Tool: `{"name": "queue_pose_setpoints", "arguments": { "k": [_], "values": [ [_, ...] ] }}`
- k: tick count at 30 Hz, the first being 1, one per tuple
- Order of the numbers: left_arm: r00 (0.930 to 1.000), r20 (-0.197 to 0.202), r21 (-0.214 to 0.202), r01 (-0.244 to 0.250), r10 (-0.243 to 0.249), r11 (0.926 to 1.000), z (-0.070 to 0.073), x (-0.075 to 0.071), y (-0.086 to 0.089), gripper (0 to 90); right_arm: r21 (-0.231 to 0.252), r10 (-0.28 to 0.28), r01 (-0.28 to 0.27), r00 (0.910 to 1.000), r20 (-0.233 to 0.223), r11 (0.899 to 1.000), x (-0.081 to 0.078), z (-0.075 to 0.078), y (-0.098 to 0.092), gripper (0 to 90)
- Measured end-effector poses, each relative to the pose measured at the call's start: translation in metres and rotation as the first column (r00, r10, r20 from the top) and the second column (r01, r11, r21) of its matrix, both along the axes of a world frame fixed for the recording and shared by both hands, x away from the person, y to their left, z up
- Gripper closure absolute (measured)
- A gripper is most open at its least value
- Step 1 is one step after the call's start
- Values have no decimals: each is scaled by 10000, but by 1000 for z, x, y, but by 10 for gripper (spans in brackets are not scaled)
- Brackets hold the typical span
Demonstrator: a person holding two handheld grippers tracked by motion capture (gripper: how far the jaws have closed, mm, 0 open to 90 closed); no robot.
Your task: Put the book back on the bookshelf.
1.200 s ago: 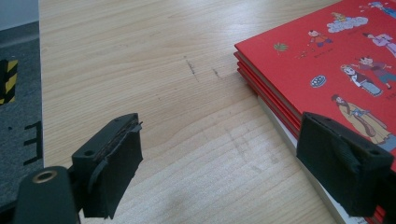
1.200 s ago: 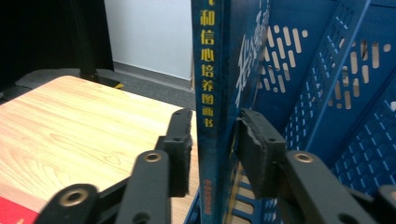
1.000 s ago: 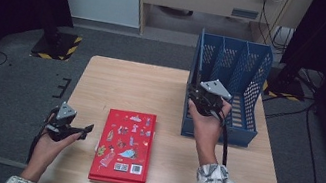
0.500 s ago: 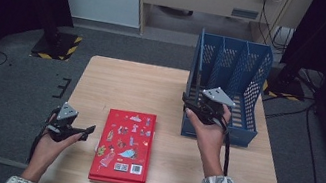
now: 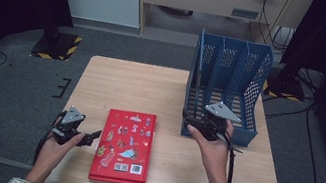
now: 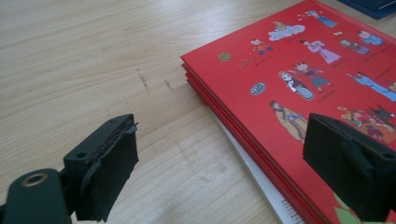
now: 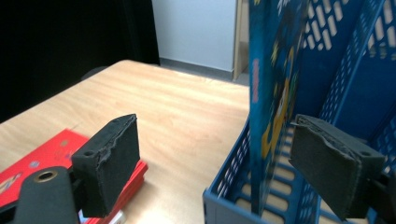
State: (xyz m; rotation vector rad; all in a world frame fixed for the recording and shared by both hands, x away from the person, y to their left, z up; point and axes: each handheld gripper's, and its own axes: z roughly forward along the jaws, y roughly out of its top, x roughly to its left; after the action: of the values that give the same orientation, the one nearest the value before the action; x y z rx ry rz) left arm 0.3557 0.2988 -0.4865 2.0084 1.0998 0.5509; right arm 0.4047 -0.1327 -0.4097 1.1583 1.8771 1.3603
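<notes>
The right tongs (image 7: 215, 163) have just opened and drawn back from the blue book (image 7: 273, 93), which stands upright in the file rack (image 5: 255, 77) just ahead, released. The left tongs (image 6: 233, 172), wide open and empty, straddle the red books' (image 6: 299, 93) near edge: likely next.

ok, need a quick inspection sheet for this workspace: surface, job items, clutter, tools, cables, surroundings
Surface: light wooden table, faint scuffs in the left gripper view.
Job's things: red books stacked flat; blue file rack at the table's right, one blue book upright in its left slot.
Clutter: nothing seen.
Tools: left tool open beside the red stack's corner; right tool has just opened, at the rack's front, empty.
Cables: one trails along the right forearm.
Surroundings: grey floor, hazard-striped stand base.
</notes>
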Motion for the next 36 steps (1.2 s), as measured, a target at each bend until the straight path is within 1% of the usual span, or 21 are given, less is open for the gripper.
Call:
{"name": "queue_pose_setpoints", "arguments": {
  "k": [1, 4, 5, 7, 9, 10, 11, 13, 16, 19, 21, 22, 24, 28, 29, 31, 34, 36],
  "values": [
    [10000, -6, -5, 31, -31, 10000, 0, 0, -1, 100, 7, 28, -28, 10000, -32, 10000, -2, -2, 0, 161],
    [9999, -90, -200, 110, -111, 9997, -1, -1, -5, 115, 45, 153, -153, 9999, -50, 9999, -10, -8, -1, 154],
    [9998, -127, -236, 145, -148, 9996, -1, -1, -6, 126, 42, 273, -273, 9996, -83, 9996, -12, -10, -1, 146],
    [9995, -180, -188, 249, -252, 9995, -2, -1, -8, 136, 9, 453, -453, 9988, -172, 9990, -15, -16, 0, 136],
    [9993, -248, -220, 271, -276, 9994, -3, 0, -11, 144, 82, 549, -547, 9981, -273, 9985, -18, -22, 1, 137],
    [9990, -283, -192, 336, -341, 9993, -4, 0, -11, 151, 73, 576, -574, 9977, -357, 9983, -20, -25, 3, 146],
    [9989, -335, -297, 331, -341, 9990, -5, 0, -13, 156, 11, 624, -624, 9973, -391, 9980, -21, -29, 5, 154],
    [9982, -364, -348, 469, -481, 9983, -5, 0, -15, 175, -86, 761, -767, 9956, -538, 9970, -24, -35, 9, 160],
    [9977, -372, -260, 555, -565, 9981, -6, 0, -19, 198, -179, 919, -931, 9939, -616, 9955, -27, -42, 16, 178],
    [9968, -472, -216, 636, -645, 9977, -7, 0, -23, 206, -250, 1092, -1113, 9913, -732, 9935, -30, -47, 22, 201],
    [9967, -463, -233, 651, -661, 9976, -7, 0, -26, 215, -267, 1182, -1207, 9898, -795, 9923, -31, -51, 27, 224],
    [9966, -461, -226, 667, -677, 9975, -7, 0, -26, 220, -279, 1243, -1272, 9883, -884, 9915, -33, -52, 29, 233],
    [9960, -522, -435, 707, -729, 9966, -7, 0, -27, 223, -304, 1431, -1466, 9849, -978, 9887, -34, -56, 35, 259],
    [9952, -554, -387, 789, -809, 9961, -9, 1, -29, 235, -354, 1765, -1818, 9771, -1189, 9827, -36, -64, 47, 267],
    [9951, -512, -365, 829, -847, 9959, -9, 1, -30, 240, -331, 1842, -1897, 9747, -1267, 9813, -36, -67, 51, 267],
    [9948, -529, -477, 843, -868, 9953, -9, 1, -31, 251, -354, 2012, -2076, 9704, -1336, 9776, -36, -72, 57, 267],
    [9947, -488, -425, 885, -905, 9952, -9, 2, -32, 251, -349, 2179, -2251, 9650, -1459, 9737, -37, -79, 65, 267],
    [9949, -472, -474, 874, -897, 9950, -8, 1, -33, 252, -313, 2277, -2354, 9608, -1581, 9714, -38, -83, 69, 264]
  ]
}}
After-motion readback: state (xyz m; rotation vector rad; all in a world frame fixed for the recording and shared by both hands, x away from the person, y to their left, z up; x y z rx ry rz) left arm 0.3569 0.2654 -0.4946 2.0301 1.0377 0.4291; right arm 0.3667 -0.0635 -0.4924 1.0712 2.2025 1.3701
